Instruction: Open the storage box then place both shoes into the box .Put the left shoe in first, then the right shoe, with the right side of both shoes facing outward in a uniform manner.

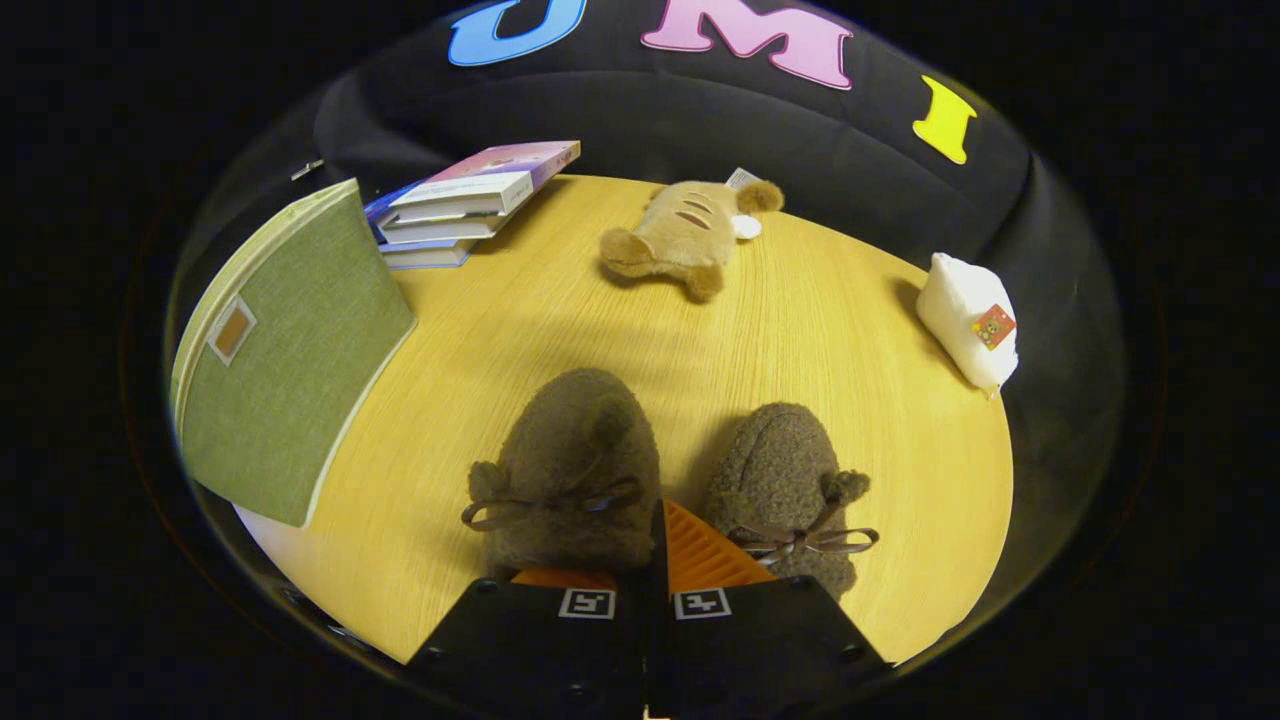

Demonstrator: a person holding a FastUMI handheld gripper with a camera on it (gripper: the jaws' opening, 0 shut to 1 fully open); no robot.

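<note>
Gripper view | tool [655, 545] clenched between shoes [575, 470] | storage box [285, 350] lid down

So the tool [655, 560] is down low over the two fuzzy brown shoes, with its fingers [700, 555] pretty much closed together. They sit in the gap between the left shoe [570, 465] and the right shoe [785, 480], and I can't tell if they pinch either one. The green fabric storage box [285, 350] sits off left on the wooden bench [560, 310], lid closed. Beyond it there's a stack of books [465, 200], a plush toy [685, 235], and a white pouch [968, 318] far right.
</note>
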